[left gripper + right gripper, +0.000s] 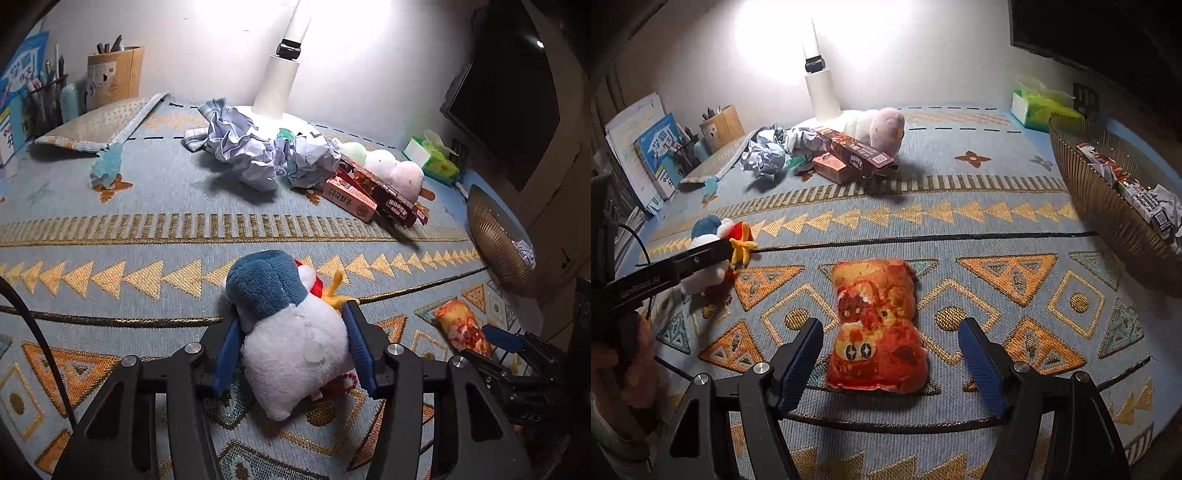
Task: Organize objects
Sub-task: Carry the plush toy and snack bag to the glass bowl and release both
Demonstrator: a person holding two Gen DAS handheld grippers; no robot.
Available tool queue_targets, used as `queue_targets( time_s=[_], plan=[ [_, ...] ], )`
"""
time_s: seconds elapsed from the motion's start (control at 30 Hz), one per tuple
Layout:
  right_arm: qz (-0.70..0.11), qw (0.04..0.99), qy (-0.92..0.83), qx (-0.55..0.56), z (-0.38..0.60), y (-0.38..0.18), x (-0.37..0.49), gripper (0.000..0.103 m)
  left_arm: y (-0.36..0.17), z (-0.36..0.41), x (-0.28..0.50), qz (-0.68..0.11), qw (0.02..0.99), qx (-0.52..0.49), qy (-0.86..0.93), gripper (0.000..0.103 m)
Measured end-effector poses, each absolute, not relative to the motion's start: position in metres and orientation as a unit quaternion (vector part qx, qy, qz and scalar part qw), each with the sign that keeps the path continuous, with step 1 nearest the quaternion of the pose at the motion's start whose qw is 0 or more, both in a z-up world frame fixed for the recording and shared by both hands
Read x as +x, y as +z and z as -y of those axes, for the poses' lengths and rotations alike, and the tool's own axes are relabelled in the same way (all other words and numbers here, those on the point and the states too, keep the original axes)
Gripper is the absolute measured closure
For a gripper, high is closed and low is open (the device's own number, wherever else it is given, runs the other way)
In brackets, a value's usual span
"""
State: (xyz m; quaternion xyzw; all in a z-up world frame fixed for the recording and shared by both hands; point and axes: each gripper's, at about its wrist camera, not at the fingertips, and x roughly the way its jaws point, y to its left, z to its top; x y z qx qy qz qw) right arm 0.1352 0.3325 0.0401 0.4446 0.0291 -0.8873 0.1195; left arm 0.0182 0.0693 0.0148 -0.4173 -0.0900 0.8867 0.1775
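Plush toys number three across the patterned blue-and-gold cloth covering the tabletop. One, a blue-and-white penguin plush, lies low in the middle of the left wrist view, and the left claw is clamped on its white belly, both blue pads pressing into the fluff. A second, an orange printed plush cushion, lies flat at the bottom centre of the right wrist view, between the fingers of the right claw, whose jaws stand wide apart and touch nothing. The third, a pastel caterpillar plush, rests at the upper middle, against the base of one white lamp.

Two cartons lean on that caterpillar: a dark red box lying over a pink box. To their left sits a heap of crumpled paper; I cannot count the balls in it. One gold wire basket stands at the right edge with wrappers inside. One green tissue pack sits at the upper right, and one cardboard pen holder at the upper left.
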Motion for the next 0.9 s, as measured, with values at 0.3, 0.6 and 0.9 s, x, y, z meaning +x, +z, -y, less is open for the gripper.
queue_targets(
  time_s=[0.3,0.6,0.9],
  plan=[
    [-0.04,0.142,-0.896,0.418,-0.322,0.042,0.141,0.067,0.02,-0.06,0.025,0.119,0.194,-0.392,0.891,0.053],
    [0.041,0.211,-0.9,0.379,-0.358,0.078,0.172,0.068,0.028,-0.022,0.037,0.24,0.225,-0.346,0.879,0.053],
    [0.199,0.18,-0.895,0.357,-0.482,0.101,0.166,0.068,0.089,-0.114,0.051,0.162,0.302,-0.314,0.885,0.053]
  ],
)
